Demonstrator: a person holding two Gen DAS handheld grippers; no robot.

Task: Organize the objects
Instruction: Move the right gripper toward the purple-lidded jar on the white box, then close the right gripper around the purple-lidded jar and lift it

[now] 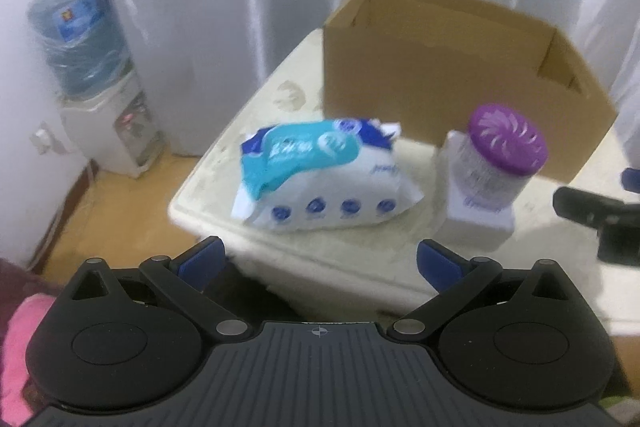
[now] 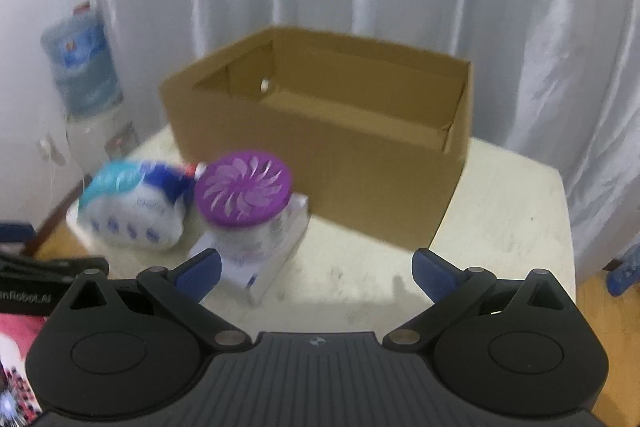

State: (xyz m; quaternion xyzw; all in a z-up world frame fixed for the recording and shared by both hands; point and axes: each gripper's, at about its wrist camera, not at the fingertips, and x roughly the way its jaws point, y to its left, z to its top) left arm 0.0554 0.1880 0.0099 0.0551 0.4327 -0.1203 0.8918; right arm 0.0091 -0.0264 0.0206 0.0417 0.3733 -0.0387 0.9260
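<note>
Wipes pack (image 1: 320, 175) and purple-lidded jar (image 1: 496, 167) sit before cardboard box (image 1: 420, 67).

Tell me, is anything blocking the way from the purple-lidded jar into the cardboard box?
Nothing visible blocks it. The purple-lidded jar stands just in front of the cardboard box, whose top is open. The near wall rises about as high as the jar, so it must be lifted over.

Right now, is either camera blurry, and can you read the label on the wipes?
Left wrist view: mildly soft, wipes print unreadable, curtain bowed by the fisheye. Right wrist view: blurrier, wipes and purple lid smeared, box edges soft.
</note>
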